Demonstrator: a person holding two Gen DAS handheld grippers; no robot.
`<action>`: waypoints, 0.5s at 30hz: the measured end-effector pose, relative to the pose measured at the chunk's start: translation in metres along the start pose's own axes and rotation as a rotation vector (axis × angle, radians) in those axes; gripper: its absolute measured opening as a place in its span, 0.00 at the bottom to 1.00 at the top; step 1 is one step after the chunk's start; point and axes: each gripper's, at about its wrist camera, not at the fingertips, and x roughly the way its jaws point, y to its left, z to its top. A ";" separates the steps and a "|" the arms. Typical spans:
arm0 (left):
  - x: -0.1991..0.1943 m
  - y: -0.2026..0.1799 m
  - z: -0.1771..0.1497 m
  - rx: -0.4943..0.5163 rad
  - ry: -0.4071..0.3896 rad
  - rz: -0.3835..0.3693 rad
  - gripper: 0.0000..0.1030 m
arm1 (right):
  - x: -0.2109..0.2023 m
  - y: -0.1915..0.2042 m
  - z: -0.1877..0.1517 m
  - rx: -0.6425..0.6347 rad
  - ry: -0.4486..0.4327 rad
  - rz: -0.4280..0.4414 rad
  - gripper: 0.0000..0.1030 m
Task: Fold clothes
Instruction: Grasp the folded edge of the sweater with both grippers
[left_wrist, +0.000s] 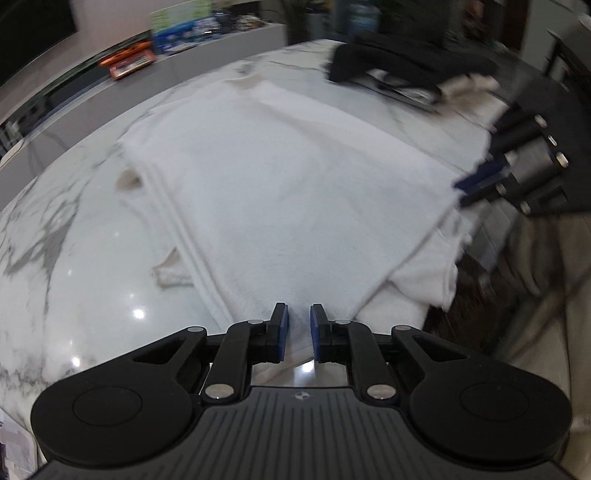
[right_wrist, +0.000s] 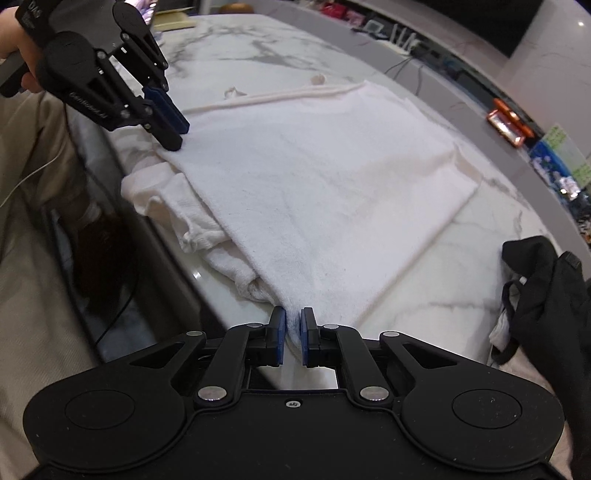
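A white garment (left_wrist: 295, 192) lies partly folded on the marble table (left_wrist: 74, 258), its upper layer stretched flat and its lower layers bunched at the near table edge (right_wrist: 177, 206). My left gripper (left_wrist: 298, 325) is shut on one near corner of the upper layer. My right gripper (right_wrist: 293, 328) is shut on the other near corner (right_wrist: 293, 317). Each gripper shows in the other's view: the right one (left_wrist: 476, 184) at the garment's right edge, the left one (right_wrist: 173, 129) at its far-left corner.
A black garment (left_wrist: 399, 62) (right_wrist: 546, 288) lies in a heap on the table beyond the white one. Beige fabric (right_wrist: 33, 184) and a thin cable (right_wrist: 33, 173) are beside the table edge. A shelf with an orange box (left_wrist: 129, 62) runs behind.
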 end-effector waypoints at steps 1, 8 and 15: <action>-0.002 -0.004 -0.002 0.022 0.009 -0.007 0.12 | -0.002 0.003 -0.002 -0.022 0.010 0.005 0.07; -0.017 -0.030 -0.016 0.249 -0.052 0.048 0.35 | -0.009 0.006 -0.004 -0.071 -0.004 0.019 0.14; -0.005 -0.073 -0.033 0.576 -0.004 0.187 0.44 | -0.015 0.017 0.002 -0.199 -0.019 0.033 0.45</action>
